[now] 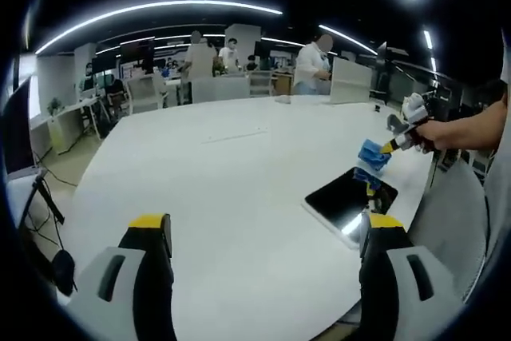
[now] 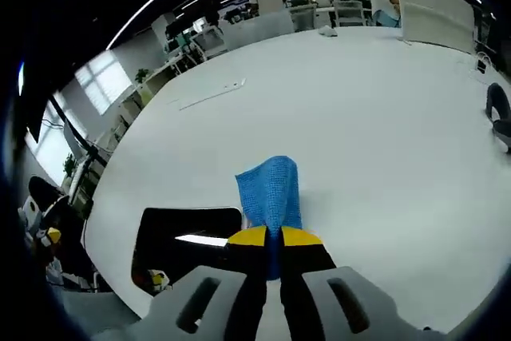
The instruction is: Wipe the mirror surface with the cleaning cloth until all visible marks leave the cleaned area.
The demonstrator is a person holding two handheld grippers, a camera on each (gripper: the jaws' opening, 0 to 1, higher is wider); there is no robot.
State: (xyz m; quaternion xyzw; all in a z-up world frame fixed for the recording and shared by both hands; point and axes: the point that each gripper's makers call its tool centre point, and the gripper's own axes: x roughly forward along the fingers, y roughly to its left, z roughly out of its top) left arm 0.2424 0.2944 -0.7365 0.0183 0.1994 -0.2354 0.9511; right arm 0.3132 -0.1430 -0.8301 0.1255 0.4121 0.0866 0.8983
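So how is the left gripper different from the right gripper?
The left gripper has its jaws wide apart and holds nothing; the right gripper is pinched shut on the blue cleaning cloth. The left gripper hangs over bare white table; the right one is beside the dark mirror. Both have yellow-tipped jaws.

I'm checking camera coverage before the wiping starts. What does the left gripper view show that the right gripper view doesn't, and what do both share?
Left gripper view alone: the left gripper, open and empty, and the person's hand carrying the right gripper above the mirror. Right gripper view alone: a close look at the right gripper shut on the blue cleaning cloth. Both share the dark mirror lying flat on the white table, the cloth, and people standing in the background.
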